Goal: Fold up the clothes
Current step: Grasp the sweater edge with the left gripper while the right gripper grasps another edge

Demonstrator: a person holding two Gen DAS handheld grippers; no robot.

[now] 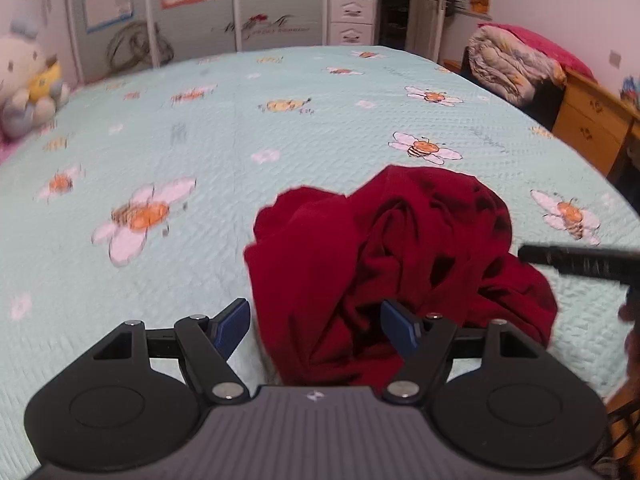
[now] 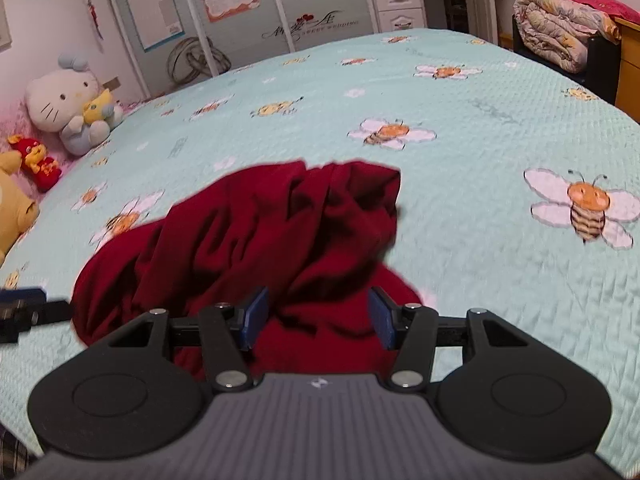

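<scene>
A dark red garment (image 1: 396, 264) lies crumpled in a heap on the light blue bee-print bedspread (image 1: 200, 140). My left gripper (image 1: 316, 328) is open at the heap's near left edge, its jaws standing wide with the cloth between and beyond them. The garment also shows in the right wrist view (image 2: 264, 240). My right gripper (image 2: 318, 318) is open over the heap's near side, holding nothing. The right gripper's black finger (image 1: 576, 262) shows at the right edge of the left view, and the left gripper's tip (image 2: 28, 312) at the left edge of the right view.
Plush toys (image 2: 68, 108) sit at the bed's left side. A rolled quilt (image 2: 560, 32) lies on a dark stand at the far right, beside a wooden dresser (image 1: 592, 124). Wardrobe doors (image 2: 240, 20) and white drawers (image 2: 400, 4) stand behind the bed.
</scene>
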